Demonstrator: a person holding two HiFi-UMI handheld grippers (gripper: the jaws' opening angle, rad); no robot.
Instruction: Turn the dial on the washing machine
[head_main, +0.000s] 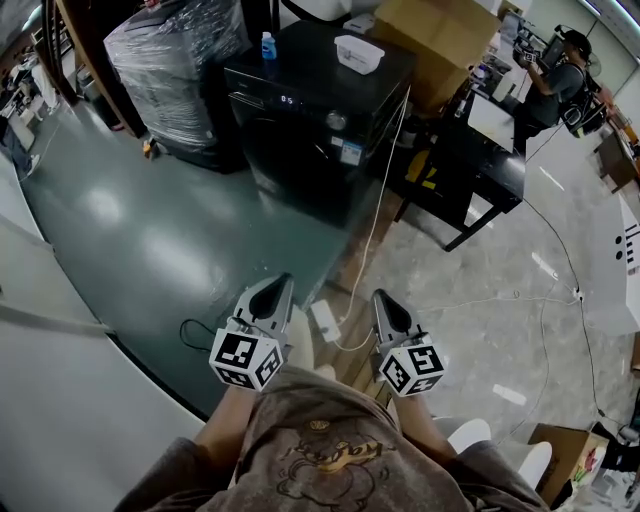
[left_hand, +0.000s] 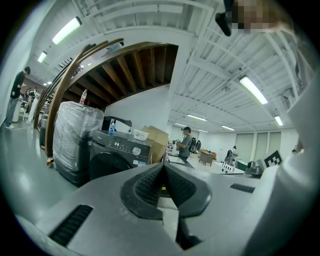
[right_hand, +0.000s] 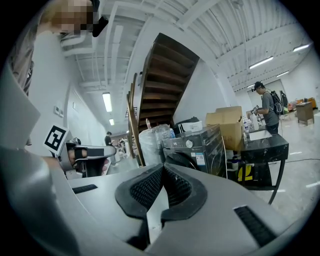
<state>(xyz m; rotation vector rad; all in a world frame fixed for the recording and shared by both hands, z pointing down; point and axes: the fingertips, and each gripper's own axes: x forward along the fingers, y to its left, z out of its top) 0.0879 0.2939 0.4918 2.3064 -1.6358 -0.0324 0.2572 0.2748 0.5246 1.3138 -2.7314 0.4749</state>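
Grey jaws are pinched together on both sides with nothing between them. The left gripper (head_main: 283, 281) and right gripper (head_main: 381, 297) hang low, near the person's body, likely because the approach has not begun. Far ahead stands the black washing machine (head_main: 300, 150), its round dial (head_main: 337, 121) on the front panel, well apart from both grippers. The jaws must open first, I'd say.

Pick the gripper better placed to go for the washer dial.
Right, marginally. The left gripper and right gripper are both shut, empty and far from the washing machine. The dial sits right of the panel's middle, closer to the right gripper's line.
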